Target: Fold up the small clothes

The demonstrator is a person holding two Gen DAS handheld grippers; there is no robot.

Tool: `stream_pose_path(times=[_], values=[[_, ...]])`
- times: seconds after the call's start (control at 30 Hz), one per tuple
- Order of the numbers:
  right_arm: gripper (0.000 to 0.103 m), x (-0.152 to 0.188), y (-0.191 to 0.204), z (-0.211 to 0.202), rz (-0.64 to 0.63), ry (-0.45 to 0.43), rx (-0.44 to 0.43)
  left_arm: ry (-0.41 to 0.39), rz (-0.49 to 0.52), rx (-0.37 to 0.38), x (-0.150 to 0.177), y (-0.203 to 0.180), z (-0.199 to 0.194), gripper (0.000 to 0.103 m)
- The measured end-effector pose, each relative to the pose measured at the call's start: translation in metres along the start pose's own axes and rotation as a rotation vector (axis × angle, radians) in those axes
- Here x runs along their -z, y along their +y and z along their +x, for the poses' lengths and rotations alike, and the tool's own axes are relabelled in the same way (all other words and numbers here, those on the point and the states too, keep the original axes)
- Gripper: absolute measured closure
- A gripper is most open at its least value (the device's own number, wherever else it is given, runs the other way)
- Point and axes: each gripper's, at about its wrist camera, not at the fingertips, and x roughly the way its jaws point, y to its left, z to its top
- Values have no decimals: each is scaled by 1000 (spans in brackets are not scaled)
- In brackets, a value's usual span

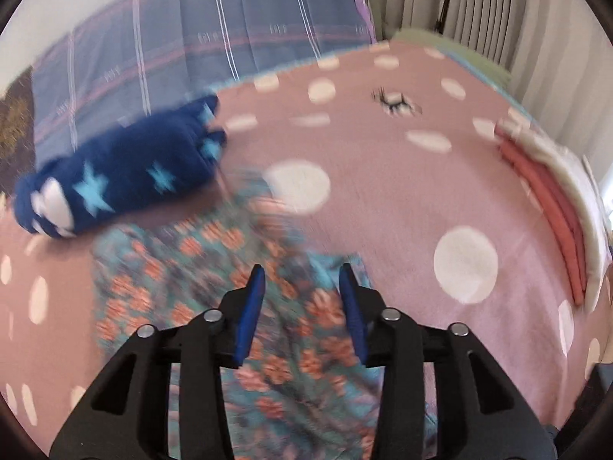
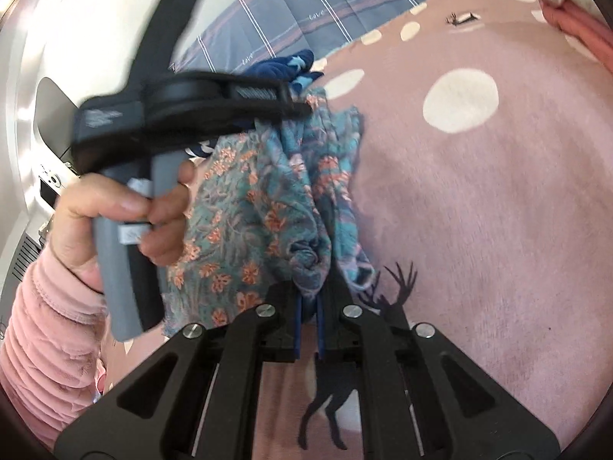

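Folding floral garment (image 1: pixel 214 291) on pink dotted blanket (image 1: pixel 440 191), mid-fold by look of it. Left gripper (image 1: pixel 302 299) hovering over cloth, jaws spread, holding nothing. Right gripper (image 2: pixel 309 306) pinching bunched edge of garment, jaws pressed together, lifting it. Next likely needing: carrying edge across, laying flat.

Black hand-held gripper (image 1: pixel 302 281) with blue finger pads (image 1: pixel 251 314) and silver screws; pink ribbed sleeve (image 2: pixel 42 329), bare hand (image 2: pixel 126 211)
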Motion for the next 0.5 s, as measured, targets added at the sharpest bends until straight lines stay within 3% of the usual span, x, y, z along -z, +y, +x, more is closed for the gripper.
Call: stream_pose_path(times=[0.1,0.2,0.3,0.5], values=[[97,5,-9,-2,37,17,-33,-71,5,-41,4,16,-40,48],[96,4,-13,-2,52,25,-58,-120,27,-90,24,27,-71,44],[96,3,-16,-2,65,31,-69,-125,32,-98,76,46,-101,37],[94,-1,-21,-1,101,49,-88,-69,56,-138,172,57,-124,37]])
